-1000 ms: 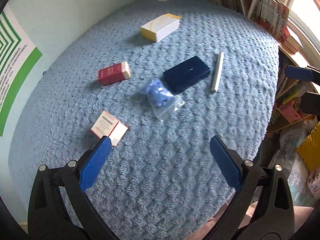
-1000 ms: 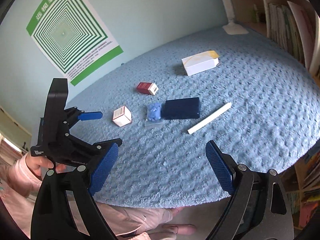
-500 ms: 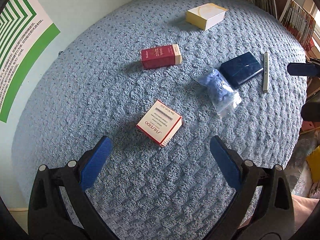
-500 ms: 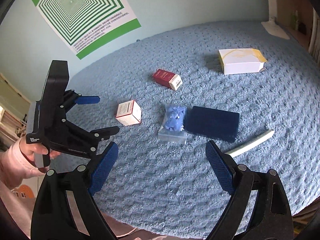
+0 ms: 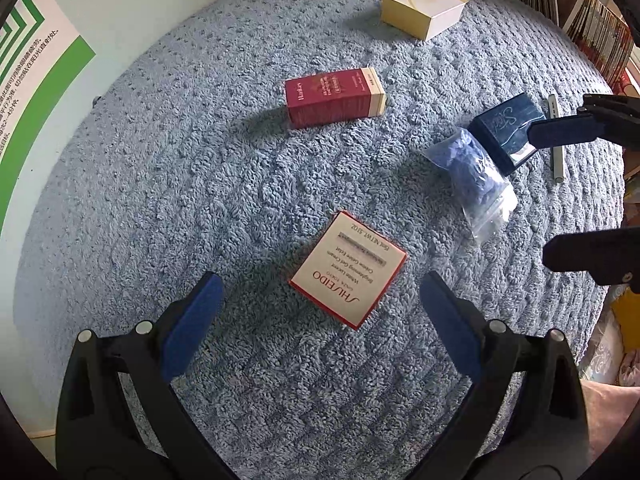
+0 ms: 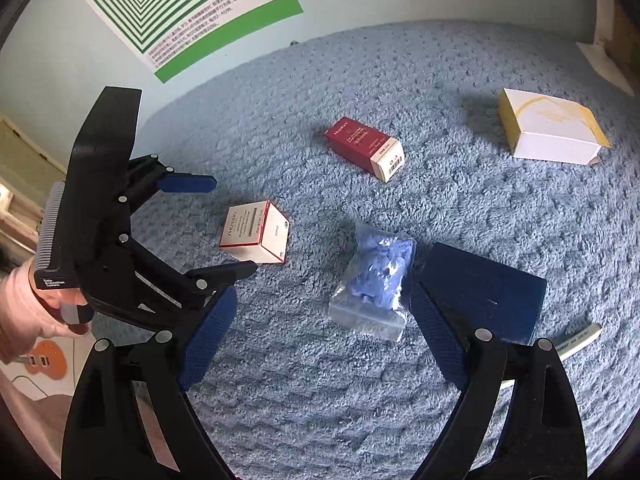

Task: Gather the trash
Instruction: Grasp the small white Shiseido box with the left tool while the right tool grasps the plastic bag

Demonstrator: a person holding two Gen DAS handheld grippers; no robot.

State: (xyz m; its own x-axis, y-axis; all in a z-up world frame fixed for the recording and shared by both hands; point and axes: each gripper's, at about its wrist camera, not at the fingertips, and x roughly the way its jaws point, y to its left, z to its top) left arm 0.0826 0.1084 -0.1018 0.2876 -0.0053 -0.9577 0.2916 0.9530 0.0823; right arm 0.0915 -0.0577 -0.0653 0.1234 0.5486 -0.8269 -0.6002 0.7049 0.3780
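On the blue fuzzy cover (image 5: pixel 200 184) lies a white box with red edges (image 5: pixel 347 268), just ahead of my left gripper (image 5: pixel 320 284), which is open and apart from it. In the right wrist view that box (image 6: pixel 256 236) sits beyond the left gripper's (image 6: pixel 228 226) spread fingers. My right gripper (image 6: pixel 322 296) is open and hovers before a clear bag of blue bits (image 6: pixel 376 280). A dark blue case (image 6: pixel 484 296) touches the bag's right side. The red box (image 6: pixel 364 152) and the yellow-white box (image 6: pixel 552 132) lie farther back.
A white pen (image 6: pixel 580 340) lies right of the dark blue case, near the cover's edge. A green-striped poster (image 6: pixel 192 4) hangs on the pale wall behind. Bookshelves (image 5: pixel 600 36) stand past the cover's right edge. A pink-sleeved hand (image 6: pixel 24 312) holds the left gripper.
Both grippers have come lower and closer to the cover. The left one has moved over to the white red-edged box, and the right one has drawn in on the bag. Both stay open.
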